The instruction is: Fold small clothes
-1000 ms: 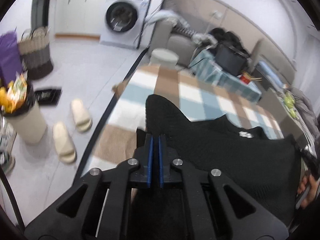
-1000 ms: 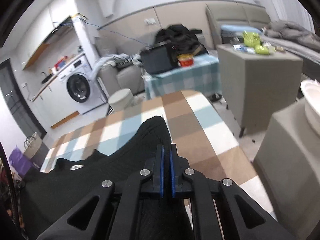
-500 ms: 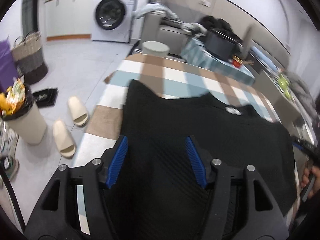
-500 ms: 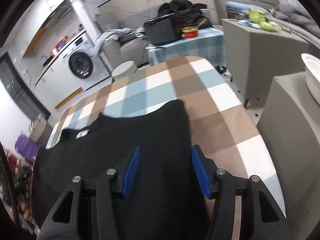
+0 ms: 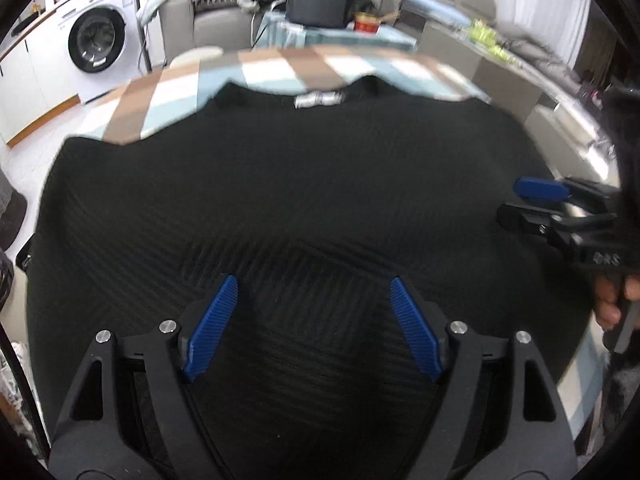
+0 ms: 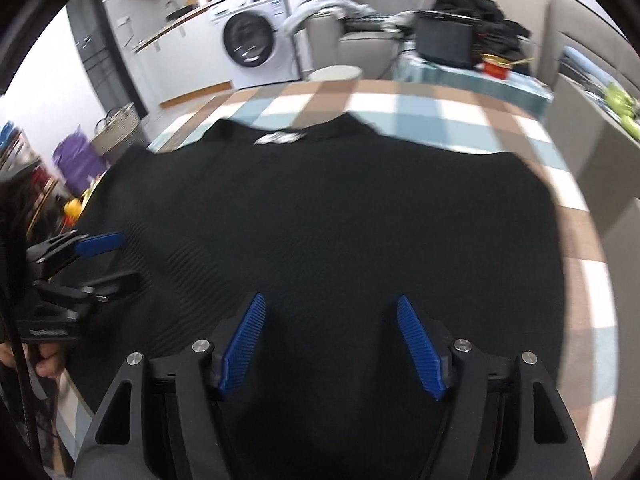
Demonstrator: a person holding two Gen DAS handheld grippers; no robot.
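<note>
A black ribbed garment (image 5: 288,184) (image 6: 320,208) lies spread flat on the checked tablecloth (image 5: 172,92) (image 6: 440,112), its collar with a white label (image 5: 319,100) (image 6: 280,137) at the far side. My left gripper (image 5: 312,292) hovers over the near part of the cloth, jaws opening, nothing between the blue pads. My right gripper (image 6: 330,312) hangs likewise over the garment, jaws opening and empty. Each gripper also shows in the other's view: the right gripper (image 5: 532,200) at the right edge, the left gripper (image 6: 108,260) at the left edge, both held by a hand.
A washing machine (image 5: 100,44) (image 6: 252,48) stands beyond the table on the left. A small table with a dark box (image 5: 318,2) (image 6: 444,44) and a red bowl (image 6: 496,66) sits behind. Grey cabinets (image 6: 584,120) flank the right side. A woven basket (image 6: 120,124) stands on the floor.
Both grippers let go of the black sleeves they pinched, opened wide and drew back and inward. The garment now lies flat with sleeves folded in, and each gripper has rolled level.
</note>
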